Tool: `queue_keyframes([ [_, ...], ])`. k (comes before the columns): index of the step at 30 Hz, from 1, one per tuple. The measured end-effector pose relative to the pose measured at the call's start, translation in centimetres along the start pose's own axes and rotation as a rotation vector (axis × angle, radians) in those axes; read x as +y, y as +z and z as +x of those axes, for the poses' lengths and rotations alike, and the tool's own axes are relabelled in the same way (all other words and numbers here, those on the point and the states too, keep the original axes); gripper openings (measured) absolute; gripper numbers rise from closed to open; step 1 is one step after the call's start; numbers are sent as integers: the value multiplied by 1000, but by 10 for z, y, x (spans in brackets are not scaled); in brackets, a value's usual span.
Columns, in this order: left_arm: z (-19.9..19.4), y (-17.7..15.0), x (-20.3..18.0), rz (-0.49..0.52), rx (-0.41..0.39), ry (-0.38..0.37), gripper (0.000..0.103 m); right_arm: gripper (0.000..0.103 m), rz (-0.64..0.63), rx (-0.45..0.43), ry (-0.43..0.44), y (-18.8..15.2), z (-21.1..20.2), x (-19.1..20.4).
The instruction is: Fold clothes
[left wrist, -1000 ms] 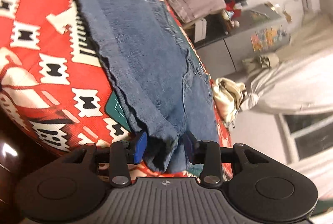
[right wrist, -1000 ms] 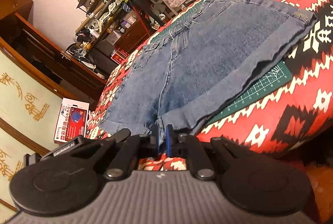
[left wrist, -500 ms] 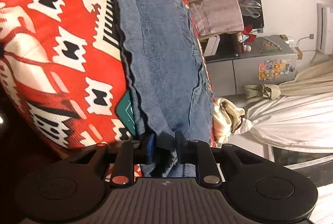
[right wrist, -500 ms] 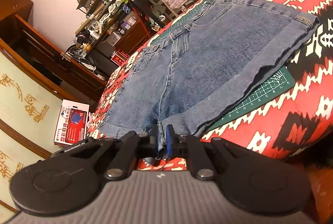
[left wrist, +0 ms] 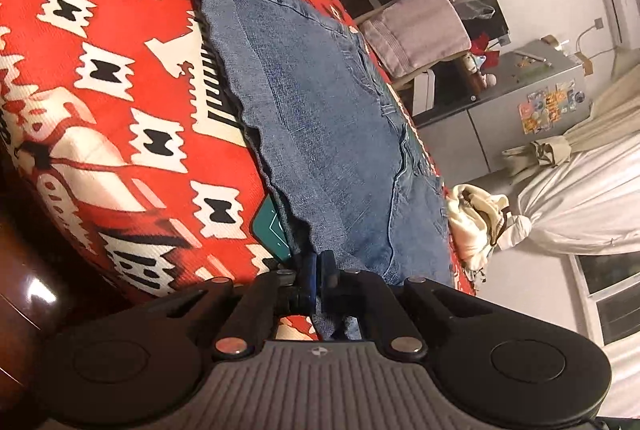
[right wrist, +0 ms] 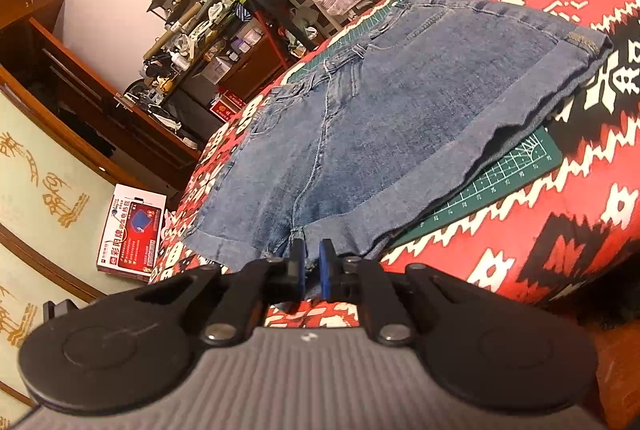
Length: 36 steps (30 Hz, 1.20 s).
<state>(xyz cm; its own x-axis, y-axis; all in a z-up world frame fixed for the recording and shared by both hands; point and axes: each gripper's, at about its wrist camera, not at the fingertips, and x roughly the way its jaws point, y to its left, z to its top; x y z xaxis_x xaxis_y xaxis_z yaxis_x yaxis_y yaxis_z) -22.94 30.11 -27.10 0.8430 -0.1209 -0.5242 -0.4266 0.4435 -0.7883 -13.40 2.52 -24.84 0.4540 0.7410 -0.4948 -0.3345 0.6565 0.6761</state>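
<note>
Early stage: denim shorts (right wrist: 380, 118) lie flat, unfolded. Left claw (left wrist: 318, 280) and right claw (right wrist: 310, 270) each clamp the hem; folding remains.

My left gripper (left wrist: 317, 276) sits low at the near edge, its blue pads pressed nearly together and pinching a fold of the denim shorts (left wrist: 328, 134). My right gripper (right wrist: 311, 268) is also low, jaws narrowed on the hem at the crotch (a thin slit between the pads), both pointing forward along the cloth.
</note>
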Motion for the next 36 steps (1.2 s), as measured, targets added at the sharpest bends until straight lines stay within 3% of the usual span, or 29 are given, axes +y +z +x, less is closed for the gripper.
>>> queue_keyframes([
  [7,0,0,-5,50,3,20,2,10,-27,-38,-42,7,-11,-4],
  [18,-11,1,-13,135,-3,56,1,10,-140,-155,-211,37,-31,-30],
  [23,-16,4,-20,160,-26,42,1,10,-79,-146,-246,53,-18,-59],
  [24,-16,5,-22,169,-29,41,3,6,-77,-138,-253,53,-16,-64],
  [27,-13,4,-30,205,-32,41,4,2,-126,-144,-254,46,-18,-67],
  [31,-6,2,-38,261,-24,46,4,5,-178,-139,-279,44,-23,-59],
  [36,1,2,-48,344,-27,69,4,10,-300,-189,-392,55,-26,-53],
])
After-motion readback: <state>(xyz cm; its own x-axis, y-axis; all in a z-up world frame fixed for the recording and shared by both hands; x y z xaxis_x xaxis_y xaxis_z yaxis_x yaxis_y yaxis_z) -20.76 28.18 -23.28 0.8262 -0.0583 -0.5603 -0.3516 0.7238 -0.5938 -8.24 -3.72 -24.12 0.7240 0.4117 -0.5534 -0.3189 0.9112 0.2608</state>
